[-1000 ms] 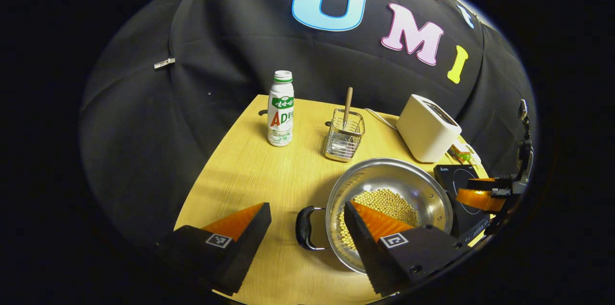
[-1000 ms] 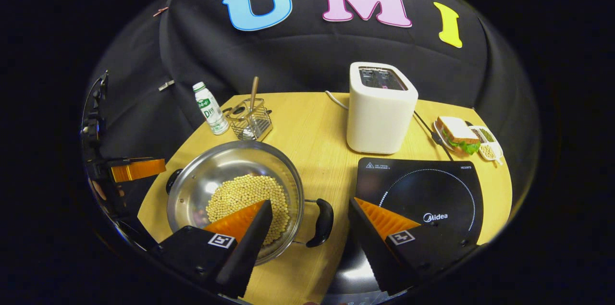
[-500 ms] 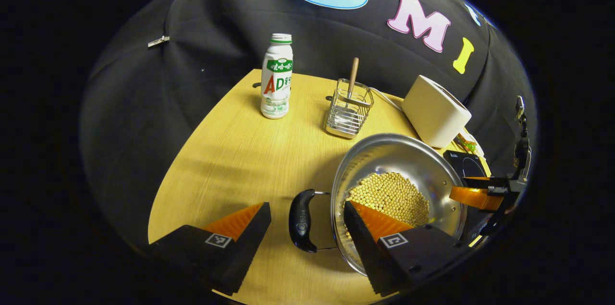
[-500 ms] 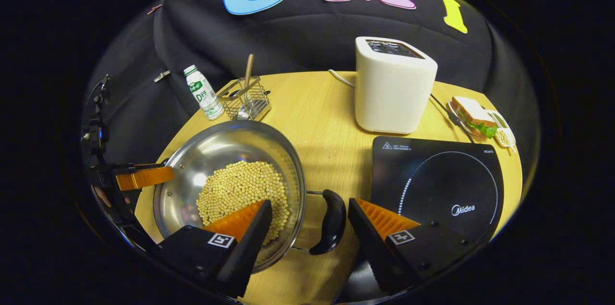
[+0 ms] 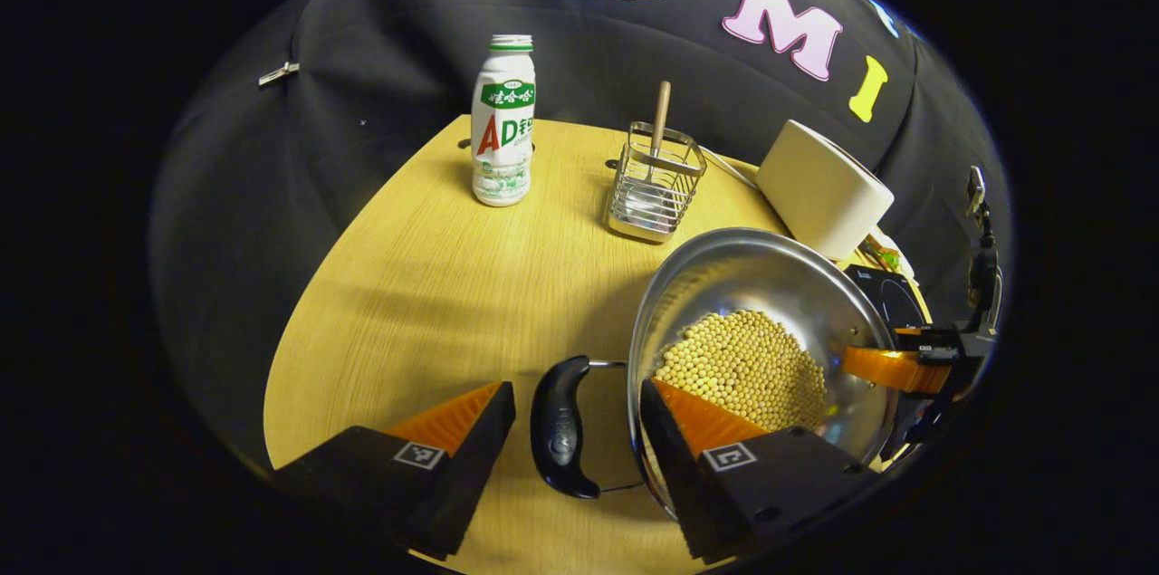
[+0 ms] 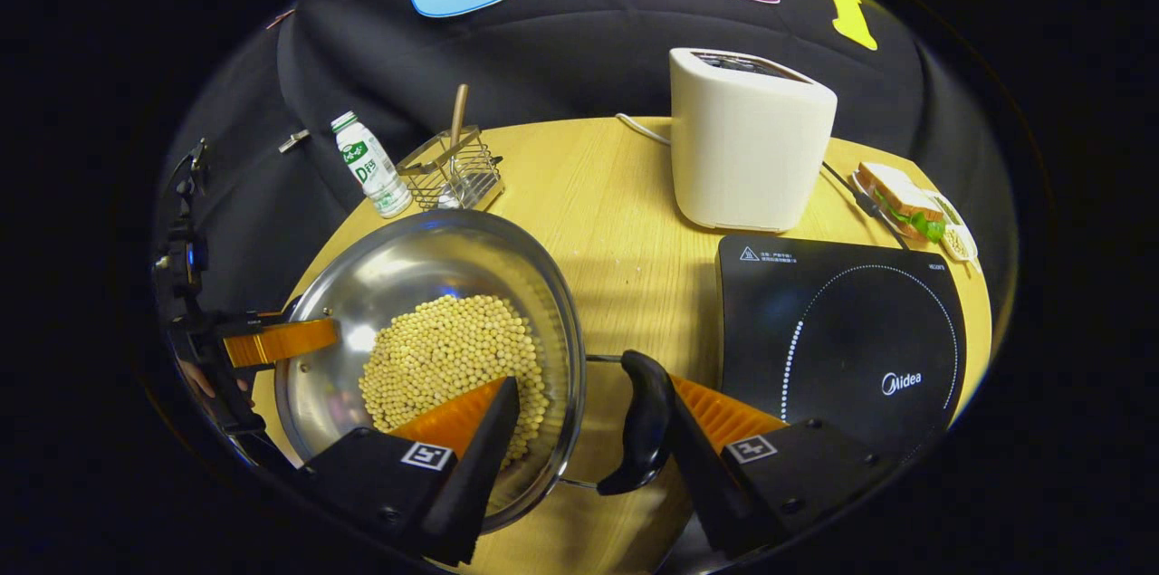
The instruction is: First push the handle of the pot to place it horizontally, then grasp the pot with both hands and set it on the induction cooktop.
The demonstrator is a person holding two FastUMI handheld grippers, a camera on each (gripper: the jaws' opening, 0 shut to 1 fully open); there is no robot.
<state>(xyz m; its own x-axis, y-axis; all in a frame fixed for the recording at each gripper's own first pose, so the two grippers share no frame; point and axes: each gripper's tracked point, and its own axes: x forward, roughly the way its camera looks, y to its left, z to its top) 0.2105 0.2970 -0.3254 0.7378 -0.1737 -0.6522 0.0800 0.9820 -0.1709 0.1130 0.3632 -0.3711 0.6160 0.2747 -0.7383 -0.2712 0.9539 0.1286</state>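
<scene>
In the left gripper view, the left gripper (image 5: 578, 403) is standing spread wide at the near edge of the wooden table (image 5: 435, 285), its two fingers straddling the pot's left handle (image 5: 560, 426); the handle is lying in the gap between them, nearer the left finger yet apart from both, so nothing is being gripped. The finger on the right side of that gap is reaching over the steel rim, its tip sitting above the soybeans (image 5: 742, 367) that are filling the bottom of the pot (image 5: 751, 272). Behind, from left to right along the back of the table, a white drink bottle (image 5: 503, 133) is standing upright, then a wire utensil holder (image 5: 656, 194) with a wooden-handled tool in it, then a cream toaster (image 5: 824, 187), and a corner of the induction cooktop (image 5: 895, 294) is peeking out past the pot's far rim. In the right gripper view, the pot (image 6: 435, 263) is sitting left of centre on the table, well off the cooktop (image 6: 842, 330), which is lying to its right in front of the toaster (image 6: 750, 140). The right gripper (image 6: 590, 407) is also held apart: its left finger is hanging over the beans inside the rim, while its right finger is sitting just beside the outer face of the right handle (image 6: 641, 423), whether touching I cannot tell. A sandwich plate (image 6: 910, 208) is resting at the far right edge.
</scene>
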